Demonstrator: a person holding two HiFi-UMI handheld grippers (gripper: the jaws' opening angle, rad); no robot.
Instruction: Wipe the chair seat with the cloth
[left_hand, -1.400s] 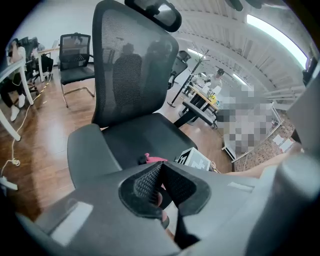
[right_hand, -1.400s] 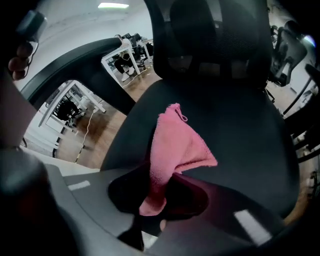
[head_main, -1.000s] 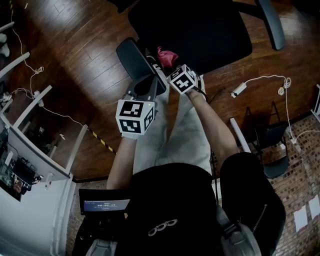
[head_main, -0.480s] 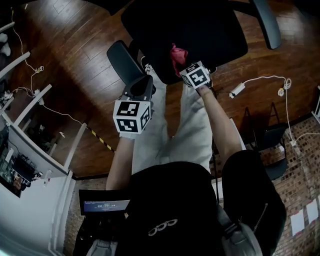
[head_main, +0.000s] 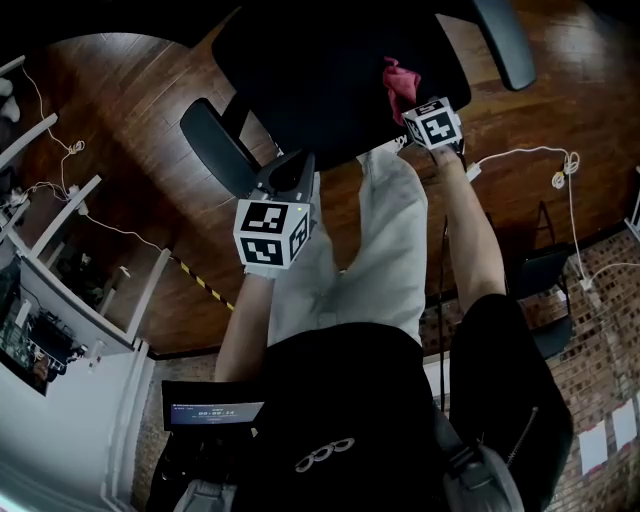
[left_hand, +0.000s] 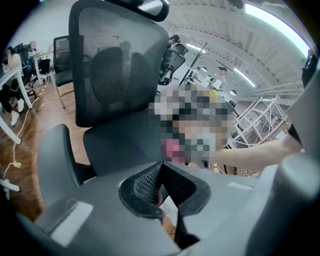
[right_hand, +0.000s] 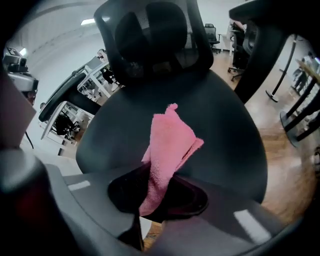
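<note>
A black office chair seat (head_main: 330, 70) fills the top of the head view, and the same seat (right_hand: 220, 130) spreads before the right gripper view. A pink cloth (right_hand: 167, 150) lies on it, pinched in my right gripper (right_hand: 155, 200), which is shut on the cloth's near end. The head view shows the cloth (head_main: 400, 85) at the seat's right front, just beyond my right gripper (head_main: 415, 115). My left gripper (head_main: 290, 180) hovers by the seat's front left edge, near the armrest (head_main: 215, 150). Its jaws meet at the tips in the left gripper view, with nothing held in the left gripper (left_hand: 160, 172).
The chair's mesh backrest (left_hand: 117, 65) and left armrest (left_hand: 55, 160) rise ahead. A second armrest (head_main: 505, 45) sits at upper right. White cables (head_main: 525, 160) lie on the wooden floor at right, desk frames (head_main: 60, 210) stand at left, and my legs (head_main: 370, 250) are below the seat.
My right gripper has dragged the pink cloth rightward and farther across the seat's front. The chair has swung slightly, its left armrest moving left. The left gripper stayed about where it was.
</note>
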